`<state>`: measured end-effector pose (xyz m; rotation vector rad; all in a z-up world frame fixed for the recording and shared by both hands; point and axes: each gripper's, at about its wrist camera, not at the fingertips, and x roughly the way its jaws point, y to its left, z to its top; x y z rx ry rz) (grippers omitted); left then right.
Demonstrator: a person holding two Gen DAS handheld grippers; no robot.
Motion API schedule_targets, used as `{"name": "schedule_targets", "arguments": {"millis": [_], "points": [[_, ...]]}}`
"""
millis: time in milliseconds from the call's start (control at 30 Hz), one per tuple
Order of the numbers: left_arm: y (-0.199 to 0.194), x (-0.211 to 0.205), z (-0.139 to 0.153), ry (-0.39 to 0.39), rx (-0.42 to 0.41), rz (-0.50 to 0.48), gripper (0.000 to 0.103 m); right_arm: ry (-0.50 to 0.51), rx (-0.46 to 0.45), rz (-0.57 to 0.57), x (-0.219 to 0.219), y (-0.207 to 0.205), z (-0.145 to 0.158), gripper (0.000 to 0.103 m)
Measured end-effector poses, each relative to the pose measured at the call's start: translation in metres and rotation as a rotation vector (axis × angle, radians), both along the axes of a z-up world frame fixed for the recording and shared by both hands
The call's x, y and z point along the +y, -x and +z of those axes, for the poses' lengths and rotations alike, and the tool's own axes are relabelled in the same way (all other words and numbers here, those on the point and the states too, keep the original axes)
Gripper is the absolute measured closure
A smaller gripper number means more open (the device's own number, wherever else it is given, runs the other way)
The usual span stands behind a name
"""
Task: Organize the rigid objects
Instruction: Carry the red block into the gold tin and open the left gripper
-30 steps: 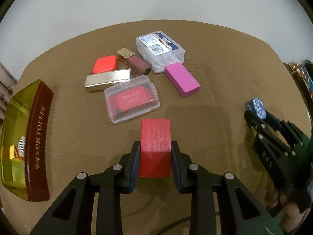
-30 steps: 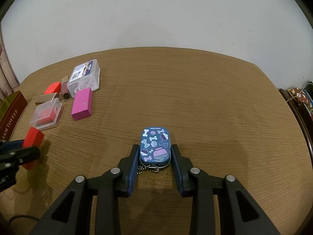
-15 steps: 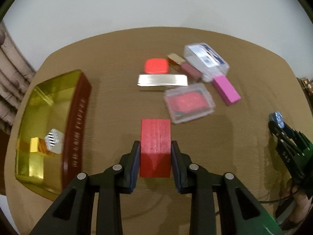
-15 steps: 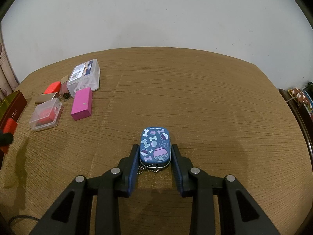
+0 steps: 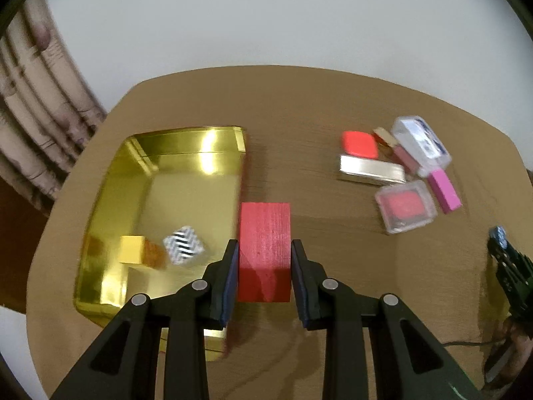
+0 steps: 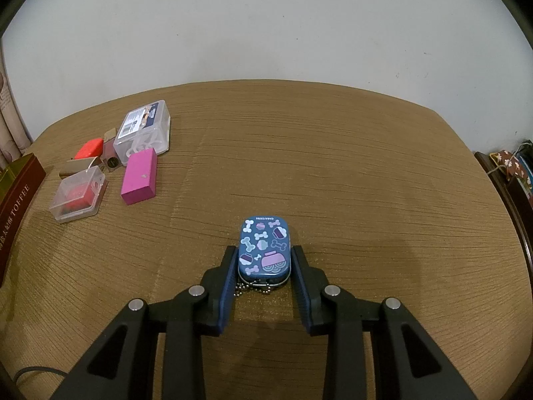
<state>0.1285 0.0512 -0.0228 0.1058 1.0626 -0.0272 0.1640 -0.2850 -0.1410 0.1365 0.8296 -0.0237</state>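
Left wrist view: the left gripper (image 5: 265, 268) clamps a red block (image 5: 264, 250) between its fingers, held above the desk (image 5: 299, 106) beside the open gold tin (image 5: 186, 180), whose inside, with a yellow cube (image 5: 133, 249) and a zigzag-patterned cube (image 5: 184, 245), shows only here. Right wrist view: the right gripper (image 6: 264, 268) grips a blue tin (image 6: 264, 249) resting on the desk; the gold tin (image 6: 16, 196) appears only as a lettered maroon side.

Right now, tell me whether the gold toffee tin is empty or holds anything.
Not empty. The open gold tin holds a yellow block and a black-and-white zigzag cube on its floor.
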Motion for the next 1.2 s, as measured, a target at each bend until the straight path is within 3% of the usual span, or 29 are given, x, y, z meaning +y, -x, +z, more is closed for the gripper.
{"name": "schedule_targets", "arguments": {"millis": [567,967,1200], "points": [[-0.009,0.093,-0.02,-0.033,0.059,0.162,0.076,0.001,0.001,0.0,0.0,0.0,0.001,0.07],[-0.007,0.105,-0.055,-0.028,0.143,0.163,0.077,0.0,0.001,-0.002,0.0,0.0,0.0,0.07],[-0.012,0.12,-0.063,-0.013,0.139,0.19,0.076,0.0,0.002,-0.003,0.001,0.0,0.0,0.07]]}}
